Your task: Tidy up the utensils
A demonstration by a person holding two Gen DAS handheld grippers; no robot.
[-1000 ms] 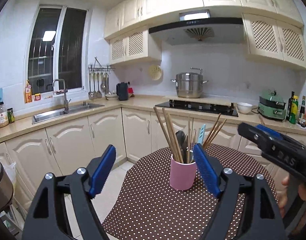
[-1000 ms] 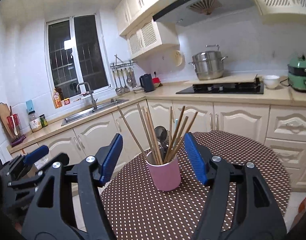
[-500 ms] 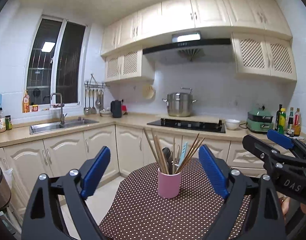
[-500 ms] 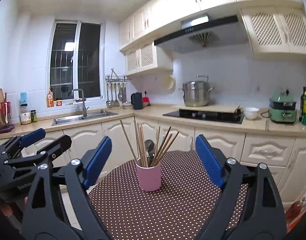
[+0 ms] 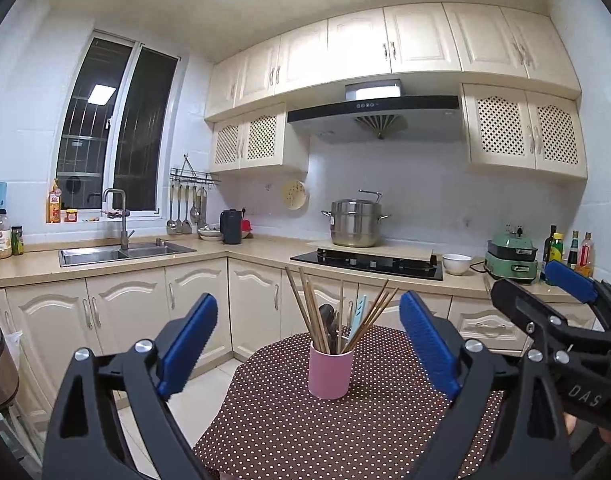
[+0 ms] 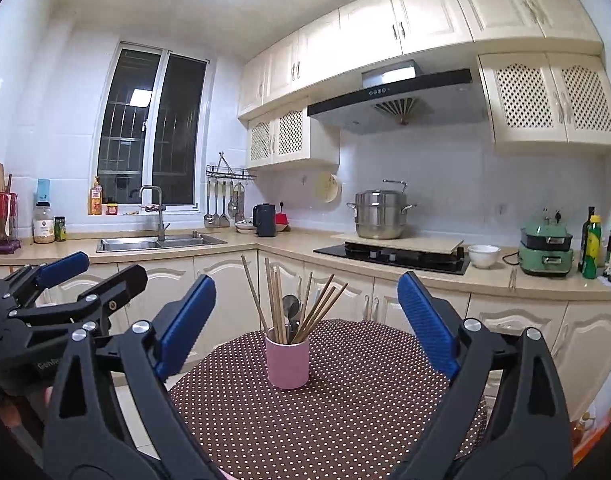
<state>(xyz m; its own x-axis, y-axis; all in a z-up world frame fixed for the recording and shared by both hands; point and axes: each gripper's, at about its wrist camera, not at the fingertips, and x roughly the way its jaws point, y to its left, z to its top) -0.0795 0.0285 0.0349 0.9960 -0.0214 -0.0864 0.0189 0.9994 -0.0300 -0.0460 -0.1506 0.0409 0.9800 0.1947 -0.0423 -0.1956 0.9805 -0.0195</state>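
A pink cup [image 5: 330, 374] [image 6: 287, 364] stands upright on a round table with a brown dotted cloth [image 5: 305, 436] [image 6: 365, 404]. It holds several wooden chopsticks [image 5: 307, 312] [image 6: 275, 300], a dark spoon and a pale blue utensil. My left gripper [image 5: 308, 298] is open and level, short of the cup, with nothing between its blue pads. My right gripper [image 6: 307, 280] also faces the cup from a distance; its jaws are opening, with nothing between them. Each gripper shows at the edge of the other's view: the right gripper [image 5: 527, 278] and the left gripper [image 6: 111, 266].
Beyond the table runs an L-shaped counter with a sink [image 5: 125, 252], a black kettle [image 5: 230, 227], a hob with a steel pot [image 5: 355, 224], a white bowl [image 5: 457, 264], a green cooker [image 5: 511, 256] and bottles [image 5: 565, 248]. Tiled floor [image 5: 201, 396] lies left of the table.
Both grippers have drawn back from the cup and risen a little, so it looks smaller and farther off. Both pairs of jaws have spread wider.
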